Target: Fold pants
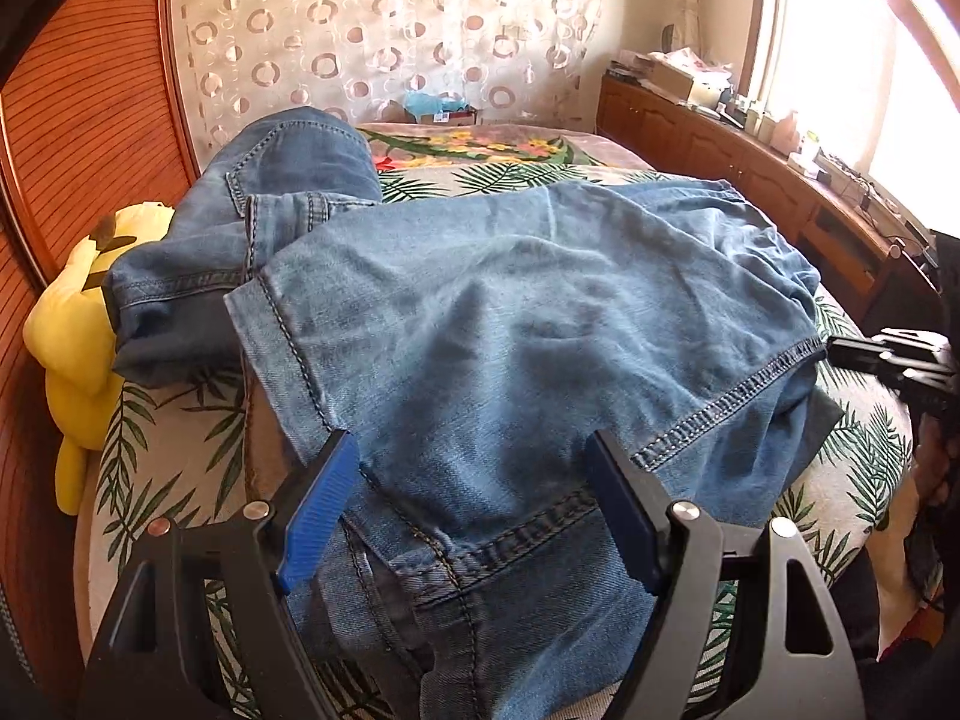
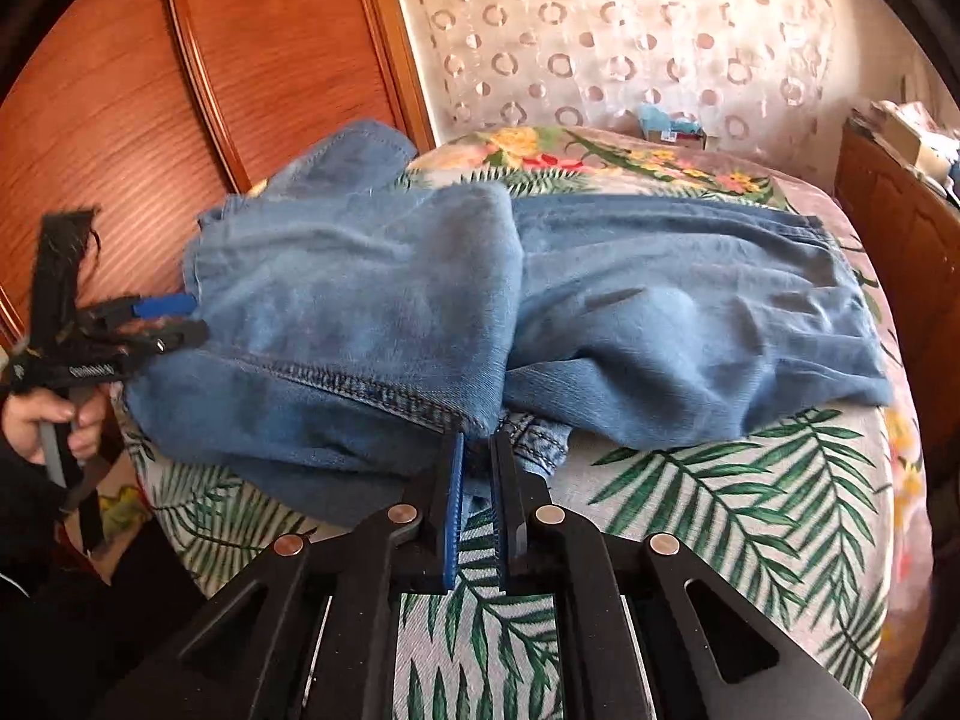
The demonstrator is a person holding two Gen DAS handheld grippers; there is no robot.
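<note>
Blue jeans (image 1: 510, 300) lie crumpled and partly folded across the bed, legs doubled over each other. My left gripper (image 1: 471, 480) stands wide open over their near edge, with denim lying between the blue pads (image 1: 318, 498) and nothing pinched. From the right wrist view, the left gripper (image 2: 180, 319) sits at the left edge of the jeans (image 2: 390, 300), a hand (image 2: 54, 420) on its handle. My right gripper (image 2: 478, 459) has its jaws almost together on a fold of denim at the near edge. In the left wrist view the right gripper (image 1: 840, 351) touches the stitched hem at the right.
The bed has a palm-leaf sheet (image 2: 720, 480) and a flowered blanket (image 1: 480, 144) at the far end. A yellow plush toy (image 1: 78, 348) lies at the left against the wooden panel (image 1: 90, 120). A cluttered wooden cabinet (image 1: 750, 180) runs under the window.
</note>
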